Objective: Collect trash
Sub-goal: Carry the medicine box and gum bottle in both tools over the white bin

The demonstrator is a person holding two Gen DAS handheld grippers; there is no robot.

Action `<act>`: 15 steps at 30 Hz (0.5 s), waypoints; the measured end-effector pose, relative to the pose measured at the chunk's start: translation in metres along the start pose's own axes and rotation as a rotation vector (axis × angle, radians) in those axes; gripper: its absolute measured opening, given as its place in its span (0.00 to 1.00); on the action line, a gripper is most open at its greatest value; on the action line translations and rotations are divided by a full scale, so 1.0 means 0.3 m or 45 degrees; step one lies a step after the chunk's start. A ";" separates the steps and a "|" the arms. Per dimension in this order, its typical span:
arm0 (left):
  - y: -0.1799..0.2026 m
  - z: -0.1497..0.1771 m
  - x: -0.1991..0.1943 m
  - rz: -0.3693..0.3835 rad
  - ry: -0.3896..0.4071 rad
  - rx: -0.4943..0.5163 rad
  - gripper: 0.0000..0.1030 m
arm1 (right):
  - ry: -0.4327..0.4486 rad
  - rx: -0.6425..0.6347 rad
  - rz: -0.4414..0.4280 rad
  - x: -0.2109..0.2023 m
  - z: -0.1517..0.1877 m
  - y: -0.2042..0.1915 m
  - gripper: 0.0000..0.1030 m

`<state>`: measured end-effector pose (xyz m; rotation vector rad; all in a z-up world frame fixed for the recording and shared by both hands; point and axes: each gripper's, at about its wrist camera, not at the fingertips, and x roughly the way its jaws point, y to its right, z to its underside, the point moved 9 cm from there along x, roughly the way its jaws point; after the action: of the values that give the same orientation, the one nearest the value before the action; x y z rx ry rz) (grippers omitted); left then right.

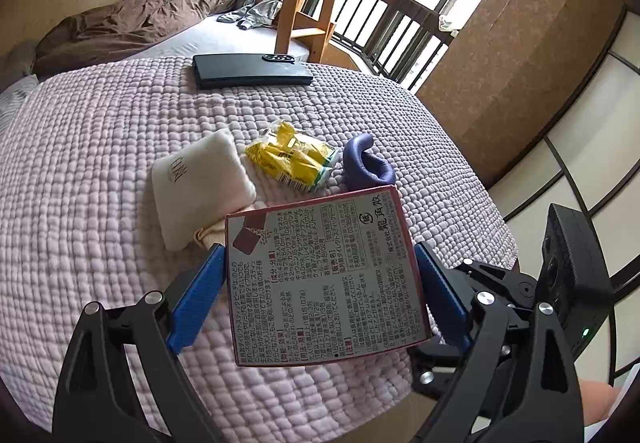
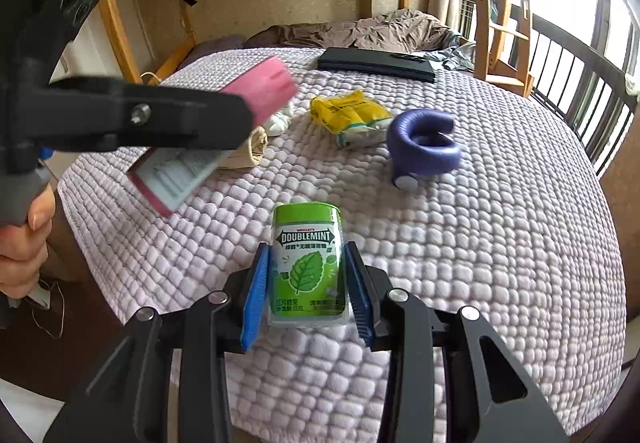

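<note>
Right gripper (image 2: 306, 283): we have it clamped on the green Doublemint gum bottle (image 2: 307, 263), low over the quilted bed cover (image 2: 500, 243).
Left gripper (image 1: 320, 283): we grip the red medicine box (image 1: 324, 275), lifted.
Left to collect: we judge the yellow wrapper (image 1: 290, 157) still lies on the cover.

Counted across both views: 2 claws, the left claw (image 1: 320, 275) and the right claw (image 2: 306, 283); 1 red box (image 1: 326, 275); 1 green gum bottle (image 2: 307, 263); 1 yellow wrapper (image 1: 290, 157); 1 purple ring (image 2: 424, 147); 1 white pouch (image 1: 200, 183); 1 black case (image 1: 250, 71).
</note>
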<state>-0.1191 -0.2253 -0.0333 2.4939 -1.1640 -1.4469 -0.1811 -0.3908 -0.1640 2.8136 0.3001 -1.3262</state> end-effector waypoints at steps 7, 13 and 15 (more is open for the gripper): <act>-0.011 0.038 -0.032 -0.019 0.011 -0.020 0.90 | 0.000 0.106 -0.043 -0.040 0.026 0.023 0.36; -0.022 0.091 -0.056 -0.075 0.010 -0.008 0.90 | -0.014 0.134 -0.054 -0.077 0.048 0.018 0.36; -0.025 0.107 -0.062 -0.087 0.008 -0.007 0.90 | -0.018 0.132 -0.054 -0.089 0.057 0.011 0.36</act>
<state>-0.1444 -0.1981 -0.0406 2.5563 -1.0827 -1.4545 -0.2102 -0.4000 -0.1548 2.8957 0.3008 -1.4093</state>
